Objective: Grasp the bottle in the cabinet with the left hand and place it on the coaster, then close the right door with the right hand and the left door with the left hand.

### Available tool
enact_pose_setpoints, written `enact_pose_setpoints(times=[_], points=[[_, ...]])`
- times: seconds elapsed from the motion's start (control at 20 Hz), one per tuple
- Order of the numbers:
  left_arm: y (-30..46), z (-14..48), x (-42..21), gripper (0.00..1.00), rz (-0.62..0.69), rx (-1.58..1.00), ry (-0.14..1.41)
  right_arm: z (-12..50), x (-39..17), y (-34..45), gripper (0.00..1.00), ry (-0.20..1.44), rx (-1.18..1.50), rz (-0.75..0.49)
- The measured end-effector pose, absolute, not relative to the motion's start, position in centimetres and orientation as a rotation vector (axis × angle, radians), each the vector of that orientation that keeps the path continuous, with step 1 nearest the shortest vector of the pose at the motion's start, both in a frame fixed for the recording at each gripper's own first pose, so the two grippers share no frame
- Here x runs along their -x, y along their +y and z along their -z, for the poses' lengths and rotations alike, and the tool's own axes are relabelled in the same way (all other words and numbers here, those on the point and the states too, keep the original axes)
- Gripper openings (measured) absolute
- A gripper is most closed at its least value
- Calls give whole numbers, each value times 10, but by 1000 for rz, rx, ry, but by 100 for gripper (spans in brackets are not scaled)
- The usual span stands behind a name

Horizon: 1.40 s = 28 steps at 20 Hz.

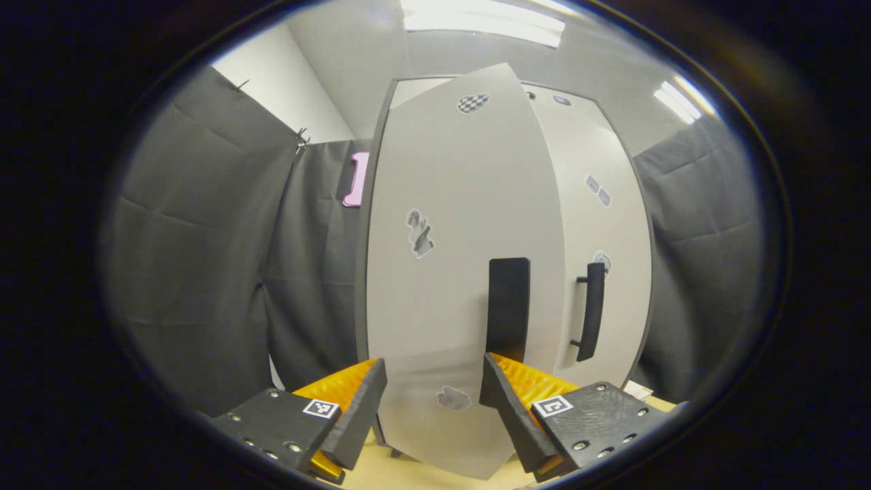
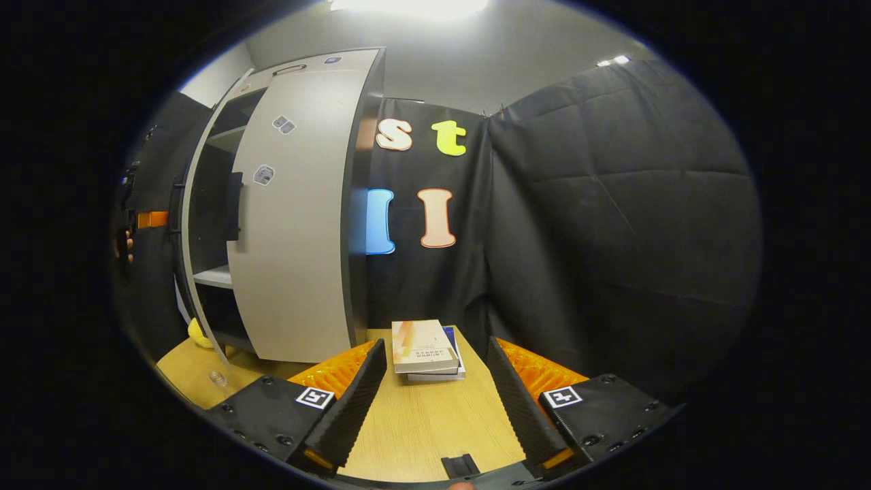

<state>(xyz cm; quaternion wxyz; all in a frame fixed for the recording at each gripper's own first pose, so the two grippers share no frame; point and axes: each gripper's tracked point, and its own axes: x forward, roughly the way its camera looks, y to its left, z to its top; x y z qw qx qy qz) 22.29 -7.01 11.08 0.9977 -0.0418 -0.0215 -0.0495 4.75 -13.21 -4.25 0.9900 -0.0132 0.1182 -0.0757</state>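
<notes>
— How do my jaws stand?

— On my left gripper point(image 1: 432, 401) they gape wide and hold nothing. The left door point(image 1: 463, 272) stands right before them, ajar, its dark handle point(image 1: 508, 309) just above my right-hand finger. Whether that finger touches the door I cannot tell.

— And the other?

— My right gripper point(image 2: 432, 395) is also spread wide and empty, over the worktop point(image 2: 429, 429). A stack of books point(image 2: 425, 348) lies ahead, beside the cabinet point(image 2: 299, 224). The right door point(image 2: 292, 231) looks closed. The bottle and coaster I cannot make out.
</notes>
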Motion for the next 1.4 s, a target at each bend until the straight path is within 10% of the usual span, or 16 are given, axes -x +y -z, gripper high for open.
enact_pose_setpoints(times=[1.4], points=[[11,-102,-4,87,61,-20,-79,-19,17,-37,95,84,-6,-90]])
